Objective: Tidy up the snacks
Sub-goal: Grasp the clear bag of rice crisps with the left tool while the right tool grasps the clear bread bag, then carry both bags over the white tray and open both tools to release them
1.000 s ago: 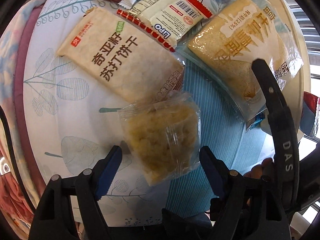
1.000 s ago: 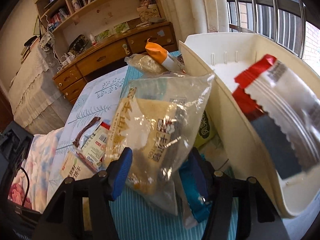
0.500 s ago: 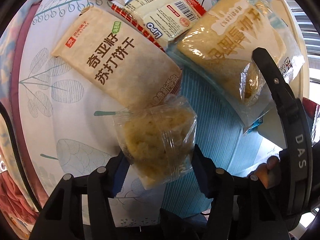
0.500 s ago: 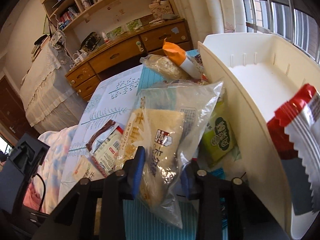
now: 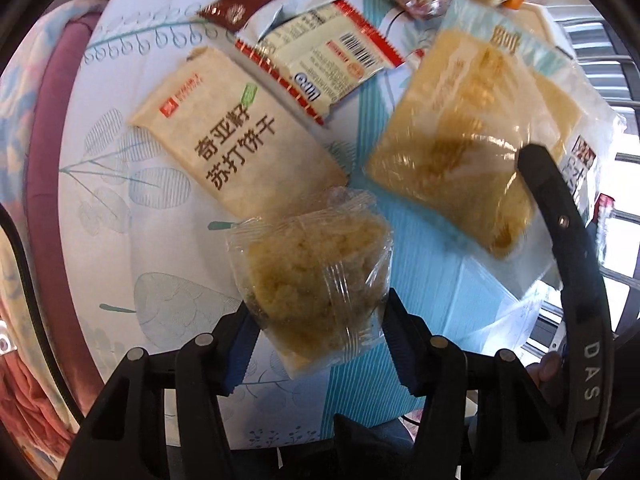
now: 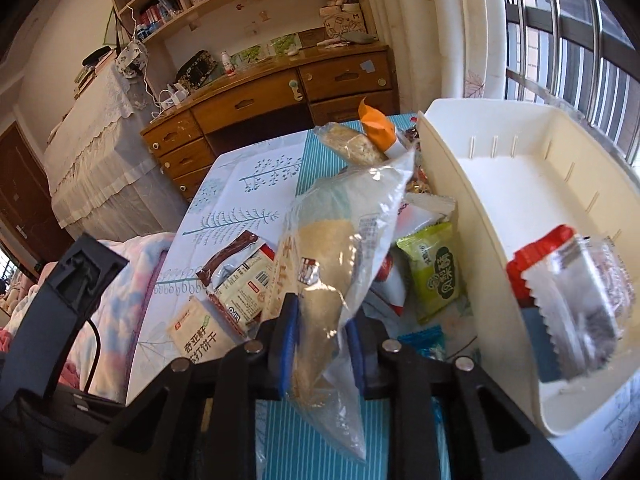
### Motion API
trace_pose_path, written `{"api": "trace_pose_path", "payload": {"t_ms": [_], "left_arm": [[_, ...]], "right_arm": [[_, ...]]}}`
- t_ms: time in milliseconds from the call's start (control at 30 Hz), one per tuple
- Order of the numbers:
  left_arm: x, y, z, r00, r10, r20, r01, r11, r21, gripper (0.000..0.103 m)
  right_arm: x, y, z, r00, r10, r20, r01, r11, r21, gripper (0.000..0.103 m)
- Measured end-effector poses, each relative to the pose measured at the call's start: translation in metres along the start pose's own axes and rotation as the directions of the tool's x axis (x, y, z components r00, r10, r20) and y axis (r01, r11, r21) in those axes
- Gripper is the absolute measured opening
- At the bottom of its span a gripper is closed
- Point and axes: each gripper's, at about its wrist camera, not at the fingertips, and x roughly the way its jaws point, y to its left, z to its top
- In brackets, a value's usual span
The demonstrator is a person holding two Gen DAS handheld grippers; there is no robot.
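Both tools have closed since a second ago: the left tool [image 5: 316, 332] now pinches the clear packet of crumbly yellow snack [image 5: 312, 284] just above the patterned tabletop [image 5: 160, 292]. Meanwhile the right tool [image 6: 320, 344] has clamped on the large clear bag of wafers [image 6: 332, 264], holding it upright beside the white bin [image 6: 460, 208], where a red-edged packet [image 6: 568, 300] lies.

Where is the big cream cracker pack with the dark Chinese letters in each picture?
Left wrist view: the cream cracker pack lies left of centre, flat on the leaf-print tablecloth.
Right wrist view: the same pack sits bottom left, partly hidden by the gripper.
Shared landmark: the red-edged barcode packet beside it.
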Motion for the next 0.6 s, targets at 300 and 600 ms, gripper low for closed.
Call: {"api": "trace_pose_path", "payload": {"t_ms": [300,600], "left_arm": [[-0.036,0.003,-0.007,0.996,-0.07,0.049,0.065,0.993,0.095,0.057],[-0.066,0.004,-0.016,0.985,-0.133,0.106,0.123,0.988,0.095,0.057]], "right_arm": [[-0.043,-0.008,0.005,0.994,-0.093,0.064,0.09,0.994,0.057,0.022],[-0.075,-0.037,0.014,0.982,-0.166,0.093,0.155,0.981,0.113,0.022]]}}
